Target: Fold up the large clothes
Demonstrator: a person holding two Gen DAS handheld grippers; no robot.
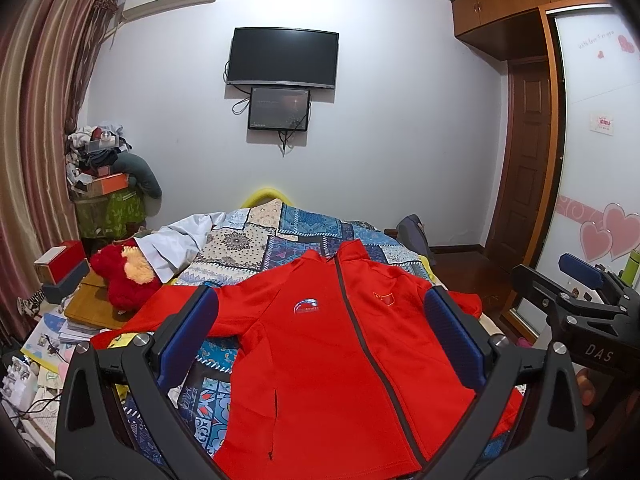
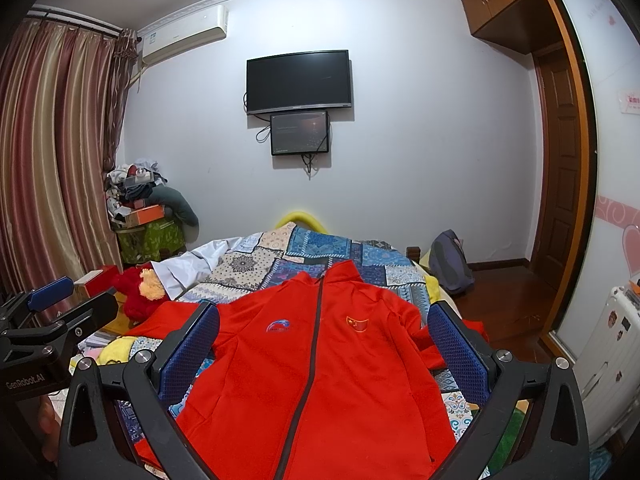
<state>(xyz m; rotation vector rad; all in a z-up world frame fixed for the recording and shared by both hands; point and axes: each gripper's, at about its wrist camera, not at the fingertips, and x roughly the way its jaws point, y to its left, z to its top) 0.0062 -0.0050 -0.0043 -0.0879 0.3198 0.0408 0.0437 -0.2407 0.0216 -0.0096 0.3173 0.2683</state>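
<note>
Left wrist view, both claws [image 1: 320, 336] [image 2: 324, 344] released above red jacket [image 1: 320, 360], plush toy [image 1: 120, 276] beside sleeve

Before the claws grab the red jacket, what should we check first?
1. Red jacket spread flat, front up on the patterned quilt: ok.
2. Zipper closed: ok, as far as visible.
3. Left claw open and empty: ok.
4. Right claw open and empty: ok.
5. Both sleeves laid out: cannot tell; the right-side sleeve looks bunched.
6. Red plush toy clear of the jacket: ok, it lies apart.
</note>
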